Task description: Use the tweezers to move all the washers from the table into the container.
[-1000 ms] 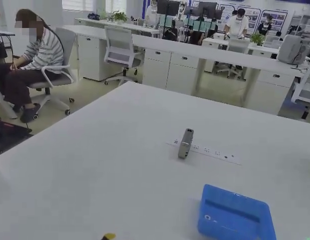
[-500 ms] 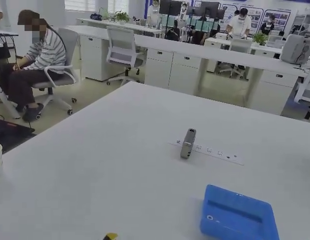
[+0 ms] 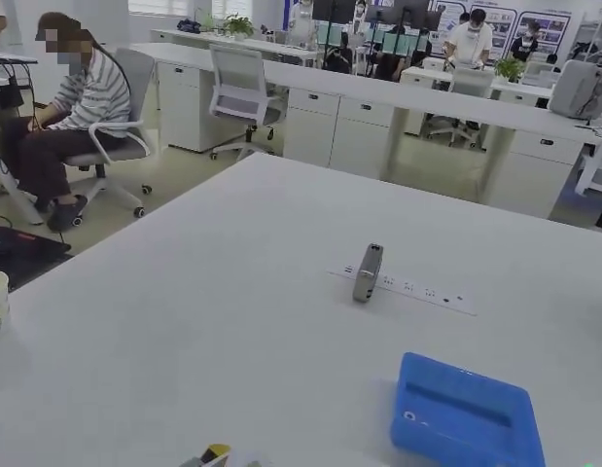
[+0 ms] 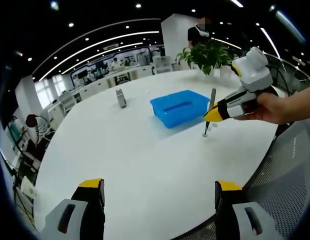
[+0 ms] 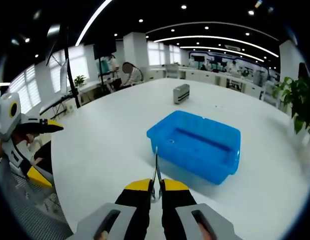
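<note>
Two: right hand-held gripper (image 5: pixel 156 189) clamps tweezers (image 5: pixel 156 166), tips down to table (image 4: pixel 129 145); left hand-held gripper (image 4: pixel 160 186) gapes wide.

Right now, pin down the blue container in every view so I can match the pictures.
Head view: blue container at lower right, on the white table.
Left gripper view: container at upper centre, left of the tweezers.
Right gripper view: container at centre, just beyond the tweezers.
Shared landmark: the grey block standing on the table near it.
</note>
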